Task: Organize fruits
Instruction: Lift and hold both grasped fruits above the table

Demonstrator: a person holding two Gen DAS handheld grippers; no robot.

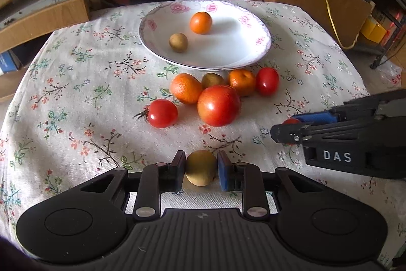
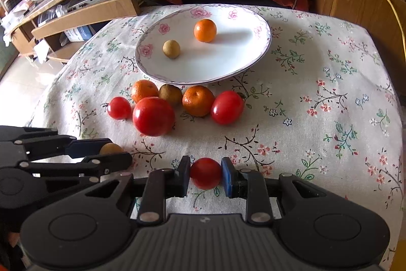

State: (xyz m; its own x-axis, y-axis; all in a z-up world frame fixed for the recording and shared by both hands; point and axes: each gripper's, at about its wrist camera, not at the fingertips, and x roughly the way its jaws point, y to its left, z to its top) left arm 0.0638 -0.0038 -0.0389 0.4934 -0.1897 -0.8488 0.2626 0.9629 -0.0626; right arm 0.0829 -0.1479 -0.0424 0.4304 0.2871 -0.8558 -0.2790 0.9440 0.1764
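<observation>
My left gripper (image 1: 200, 165) is shut on a small tan-brown round fruit (image 1: 200, 168) just above the floral cloth, near the table's front. My right gripper (image 2: 205, 173) is shut on a small red tomato (image 2: 205, 172); it also shows at the right of the left wrist view as the right gripper (image 1: 286, 133). A white floral plate (image 1: 241, 47) behind holds a small orange (image 1: 201, 22) and a tan fruit (image 1: 178, 42). In front of the plate lie a big red tomato (image 1: 218, 105), two oranges (image 1: 186, 88) (image 1: 241, 82), a tan fruit (image 1: 212, 80) and two small tomatoes (image 1: 162, 113) (image 1: 267, 81).
A floral tablecloth (image 1: 76, 98) covers the round table. Wooden shelves (image 1: 50, 17) with boxes and cables stand behind it, and a yellow cable (image 1: 327, 4) hangs at the back right. The left gripper (image 2: 111, 151) appears at the lower left of the right wrist view.
</observation>
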